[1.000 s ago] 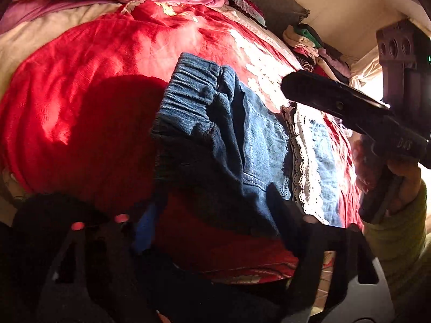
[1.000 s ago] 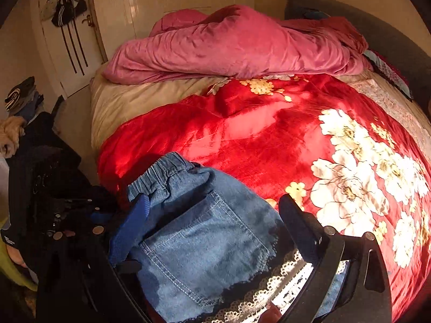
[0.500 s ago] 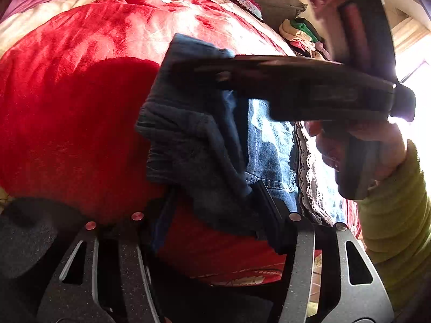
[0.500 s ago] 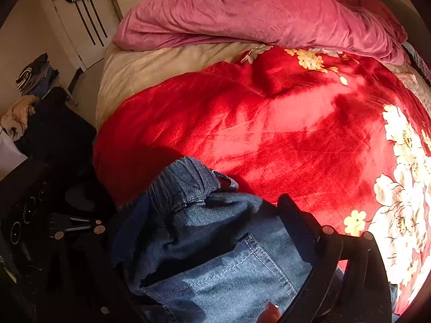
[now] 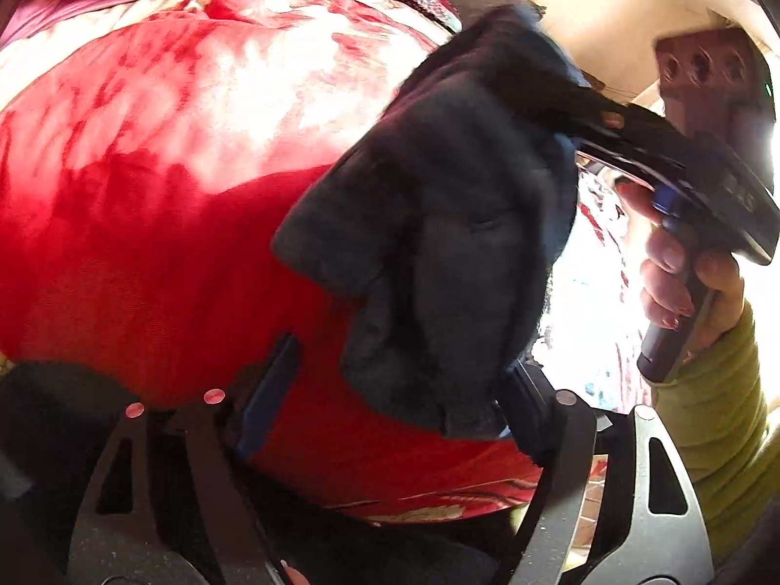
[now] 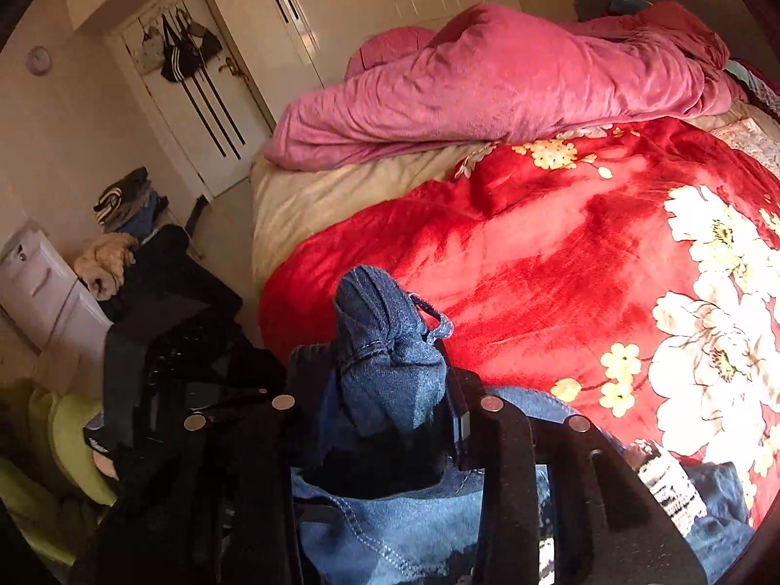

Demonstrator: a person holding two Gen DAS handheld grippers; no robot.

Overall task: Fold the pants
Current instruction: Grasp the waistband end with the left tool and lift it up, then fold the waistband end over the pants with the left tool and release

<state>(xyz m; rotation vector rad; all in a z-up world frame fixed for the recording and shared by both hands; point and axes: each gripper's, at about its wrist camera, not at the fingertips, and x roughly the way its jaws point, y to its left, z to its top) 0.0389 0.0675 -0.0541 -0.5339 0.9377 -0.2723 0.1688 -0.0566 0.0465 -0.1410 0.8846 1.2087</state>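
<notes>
Scene: we stand at a bed spread with a red floral blanket, a rumpled pink duvet heaped at its far end.
Task's thing: a pair of blue denim pants with a lace-trimmed hem, lying at the near edge of the bed, its upper part lifted clear of the blanket.
Right gripper: our jaws are closing on a bunched wad of the denim near the elastic waistband; the cloth fills the gap and both pads press on it.
Right gripper, from the left wrist view: it holds the waistband end high, so the cloth hangs down in a dark drape.
Left gripper: our jaws are opening and stand wide; the hanging denim brushes the right finger, but nothing is pinched between the pads.
Step in hand: we judge this to be the lift of the waistband end to carry it over for a fold.
Doing it well: we should let the grip settle before pulling, since a thick wad can slip from the pads.
Doing it well, next: we would catch the lower hanging edge with the left gripper, so both corners travel together and the fold lands square.
Risk: a one-sided lift may twist the cloth and drag the lace hem out of line.
Containers: a pale drawer unit stands by the wall, drawers closed, so we cannot tell what is inside.
On top and beside it: loose piles of clothing.
Wardrobe: doors closed, contents hidden.
</notes>
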